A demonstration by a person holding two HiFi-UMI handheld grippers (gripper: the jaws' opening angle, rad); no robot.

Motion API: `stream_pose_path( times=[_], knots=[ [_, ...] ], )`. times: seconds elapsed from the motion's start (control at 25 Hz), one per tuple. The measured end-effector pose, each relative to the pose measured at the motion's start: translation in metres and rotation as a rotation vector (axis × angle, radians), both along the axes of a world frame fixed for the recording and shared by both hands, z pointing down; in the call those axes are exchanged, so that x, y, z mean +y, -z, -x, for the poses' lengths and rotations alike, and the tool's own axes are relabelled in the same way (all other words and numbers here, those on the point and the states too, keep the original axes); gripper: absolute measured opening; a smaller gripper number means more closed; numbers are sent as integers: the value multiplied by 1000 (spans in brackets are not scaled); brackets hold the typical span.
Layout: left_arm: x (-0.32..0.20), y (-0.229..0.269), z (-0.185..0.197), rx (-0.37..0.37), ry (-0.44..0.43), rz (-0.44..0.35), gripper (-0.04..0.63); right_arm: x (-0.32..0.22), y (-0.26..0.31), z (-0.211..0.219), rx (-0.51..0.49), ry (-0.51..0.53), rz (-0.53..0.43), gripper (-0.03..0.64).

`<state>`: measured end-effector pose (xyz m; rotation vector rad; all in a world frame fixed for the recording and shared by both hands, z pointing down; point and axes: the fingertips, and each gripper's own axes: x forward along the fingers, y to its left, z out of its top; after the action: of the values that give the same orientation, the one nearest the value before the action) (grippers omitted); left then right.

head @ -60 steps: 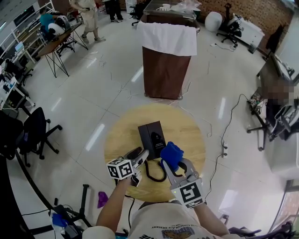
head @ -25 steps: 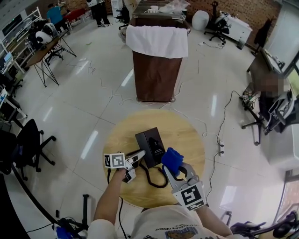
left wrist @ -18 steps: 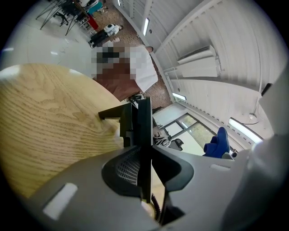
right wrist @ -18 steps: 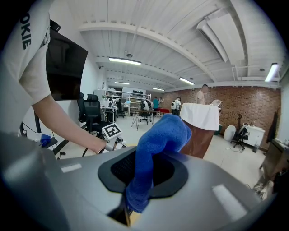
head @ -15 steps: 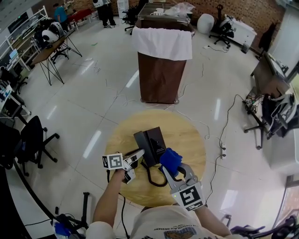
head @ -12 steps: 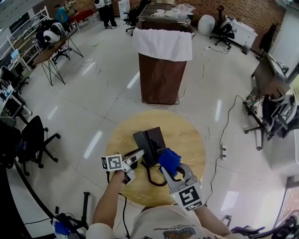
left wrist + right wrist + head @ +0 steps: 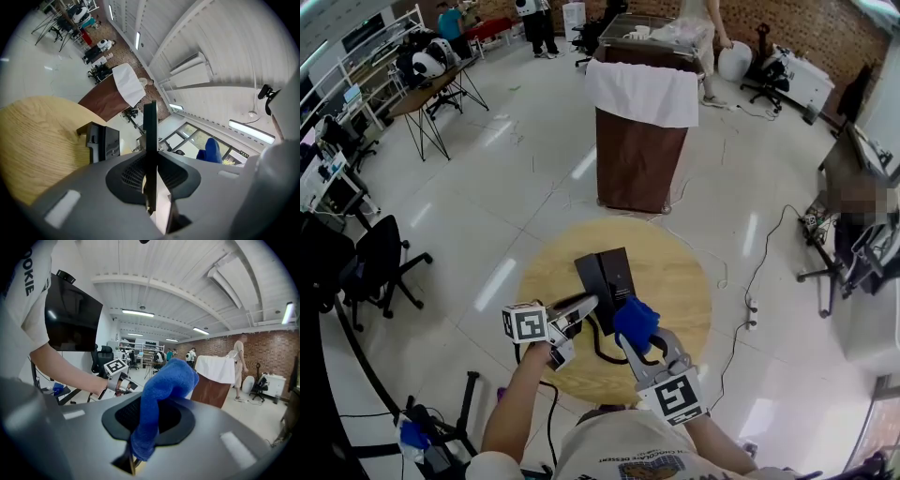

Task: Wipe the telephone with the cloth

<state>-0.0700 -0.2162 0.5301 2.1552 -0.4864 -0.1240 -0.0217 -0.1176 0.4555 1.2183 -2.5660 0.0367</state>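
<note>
Head view looked steeply down on the round table [image 7: 675, 281]; both gripper views looked outward along their jaws, all three sharing the draped stand [image 7: 639, 159].

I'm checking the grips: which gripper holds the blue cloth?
The right gripper: the cloth is pinched in its jaws, while the left gripper grips the black handset.

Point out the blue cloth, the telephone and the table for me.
blue cloth [image 7: 634, 319]: head view, middle of the bunched fabric.
telephone [image 7: 614, 274]: head view, top face of black base.
table [image 7: 675, 281]: head view, bare wood right of the telephone.
</note>
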Motion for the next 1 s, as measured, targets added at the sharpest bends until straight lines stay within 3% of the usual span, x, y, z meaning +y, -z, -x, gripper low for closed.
stream_pose_path(
  times=[0.48, 1.0],
  knots=[
    [43, 58, -20, 7, 14, -56, 63, 29, -1, 3, -30, 57, 0, 60],
    [57, 68, -38, -22, 25, -84, 63, 19, 26, -11, -47, 64, -70, 60]
  ],
)
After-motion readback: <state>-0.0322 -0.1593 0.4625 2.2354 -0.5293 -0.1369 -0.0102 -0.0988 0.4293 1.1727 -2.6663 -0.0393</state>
